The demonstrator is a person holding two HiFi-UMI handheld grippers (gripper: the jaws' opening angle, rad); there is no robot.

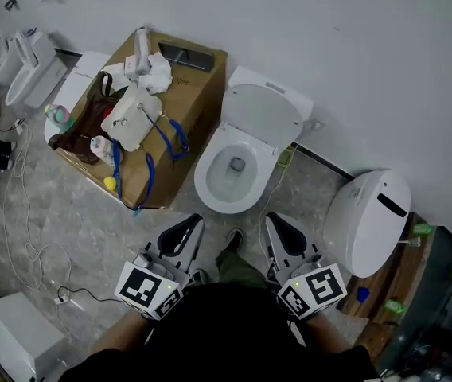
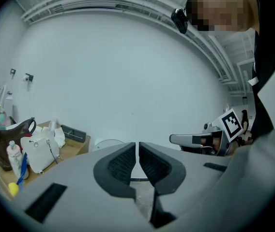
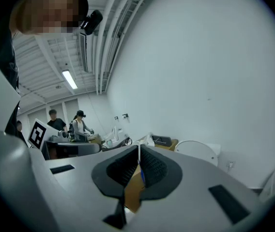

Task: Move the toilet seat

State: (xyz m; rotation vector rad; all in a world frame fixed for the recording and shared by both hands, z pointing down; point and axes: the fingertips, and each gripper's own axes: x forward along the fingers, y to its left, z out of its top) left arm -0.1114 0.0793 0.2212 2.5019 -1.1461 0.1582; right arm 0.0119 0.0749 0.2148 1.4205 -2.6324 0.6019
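Against white wall (image 1: 345,38), glossy oval toilet seat (image 1: 260,114) upright, L claw (image 1: 192,223) & R claw (image 1: 276,221) pinched closed, empty

White toilet (image 1: 208,185), brown cardboard box (image 1: 198,94), grey marbled floor (image 1: 91,223)

Three toilets show plainly on the floor: an open toilet (image 1: 230,173), a closed toilet (image 1: 369,217) and a far toilet (image 1: 23,66). One cardboard box (image 1: 198,94) carries two bags, a brown bag (image 1: 79,130) and a white handbag (image 1: 134,122), and one yellow ball (image 1: 111,184). Two bottles stand by the bags: a pink-and-green bottle (image 1: 57,116) and a white bottle (image 1: 101,145). There are two grippers: the left hand-held gripper (image 1: 188,228) and the right hand-held gripper (image 1: 280,228). Two people (image 3: 79,124) stand far off.
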